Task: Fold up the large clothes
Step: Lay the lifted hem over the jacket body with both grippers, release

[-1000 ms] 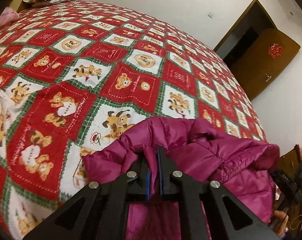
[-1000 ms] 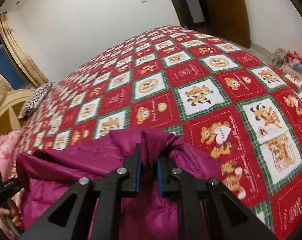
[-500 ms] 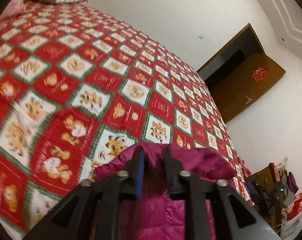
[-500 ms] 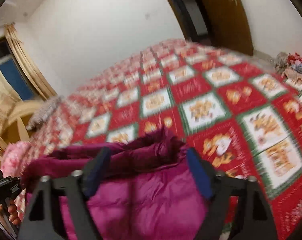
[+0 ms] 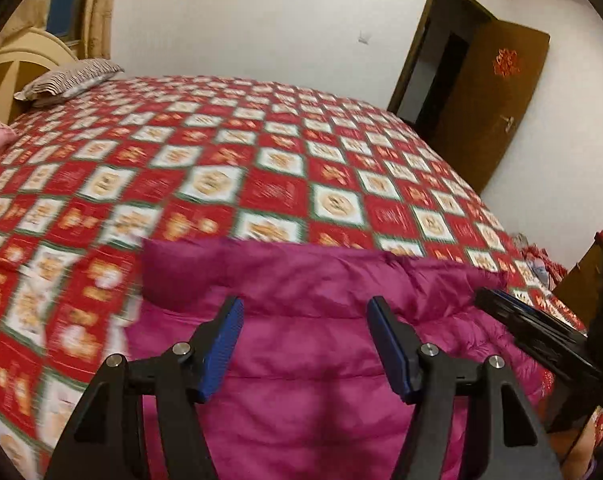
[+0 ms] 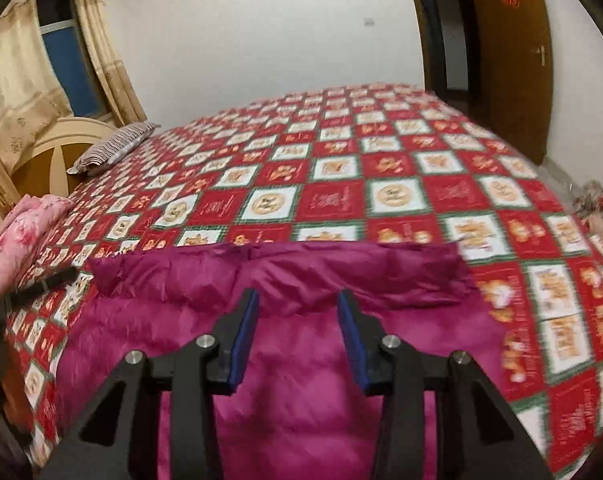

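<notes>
A magenta padded jacket [image 5: 309,344] [image 6: 301,360] lies spread on the red checked bedcover [image 5: 261,184] [image 6: 381,192], its far edge folded flat across. My left gripper [image 5: 305,308] hovers above the jacket; its jaws are opening and nothing is between the blue pads. My right gripper [image 6: 298,298] hangs over the same jacket with jaws closing, pads apart and gripping nothing. In the left wrist view the right gripper's fingers [image 5: 533,332] show at the right edge. The near part of the jacket is hidden behind the gripper bodies.
A striped pillow [image 5: 71,78] [image 6: 113,146] lies by the headboard [image 6: 45,152] at the far left. Pink bedding [image 6: 21,236] sits on the bed's left side. A brown door [image 5: 485,108] stands open at the right. A heap of clothes [image 6: 597,208] lies beyond the bed's right edge.
Both grippers were shut on a raised fold of the jacket; they have let go, opened and lifted away. The fold now lies flat on the bed.
</notes>
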`<action>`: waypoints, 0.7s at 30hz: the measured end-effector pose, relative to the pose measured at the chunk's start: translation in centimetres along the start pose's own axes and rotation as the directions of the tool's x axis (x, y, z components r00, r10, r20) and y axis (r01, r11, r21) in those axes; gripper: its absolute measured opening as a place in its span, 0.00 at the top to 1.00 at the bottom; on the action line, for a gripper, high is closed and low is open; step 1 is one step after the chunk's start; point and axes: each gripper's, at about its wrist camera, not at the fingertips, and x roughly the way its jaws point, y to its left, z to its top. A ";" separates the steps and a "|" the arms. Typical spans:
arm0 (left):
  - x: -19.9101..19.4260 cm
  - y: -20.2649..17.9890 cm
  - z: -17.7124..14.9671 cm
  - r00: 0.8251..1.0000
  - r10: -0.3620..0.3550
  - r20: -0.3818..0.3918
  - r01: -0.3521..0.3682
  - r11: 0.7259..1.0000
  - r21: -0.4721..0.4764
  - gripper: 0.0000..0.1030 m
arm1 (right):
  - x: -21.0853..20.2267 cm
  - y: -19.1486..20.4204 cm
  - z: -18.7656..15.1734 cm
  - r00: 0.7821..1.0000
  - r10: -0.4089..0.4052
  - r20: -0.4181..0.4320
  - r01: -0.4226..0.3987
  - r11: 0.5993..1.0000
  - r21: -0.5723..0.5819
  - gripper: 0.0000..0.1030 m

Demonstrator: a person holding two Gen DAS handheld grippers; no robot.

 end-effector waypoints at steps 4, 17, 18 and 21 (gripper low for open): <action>3.3 -2.2 -0.2 0.999 0.023 -0.033 -0.021 0.998 0.062 0.37 | 4.4 -0.1 0.2 0.997 -0.060 -0.041 0.059 0.998 -0.022 0.57; 9.2 2.3 -1.2 0.999 0.028 -0.034 -0.030 0.998 -0.056 0.37 | 7.5 -2.6 -1.0 0.999 -0.023 -0.025 0.024 0.999 0.035 0.60; 9.3 2.3 -1.1 0.999 0.027 -0.038 -0.030 0.998 -0.060 0.37 | 7.6 -2.5 -1.0 0.999 -0.029 -0.031 0.030 0.999 0.031 0.60; 9.4 2.5 -1.2 0.999 0.021 -0.039 -0.023 0.997 -0.071 0.37 | 7.5 -2.2 -0.5 0.996 -0.068 -0.059 0.067 0.997 -0.024 0.65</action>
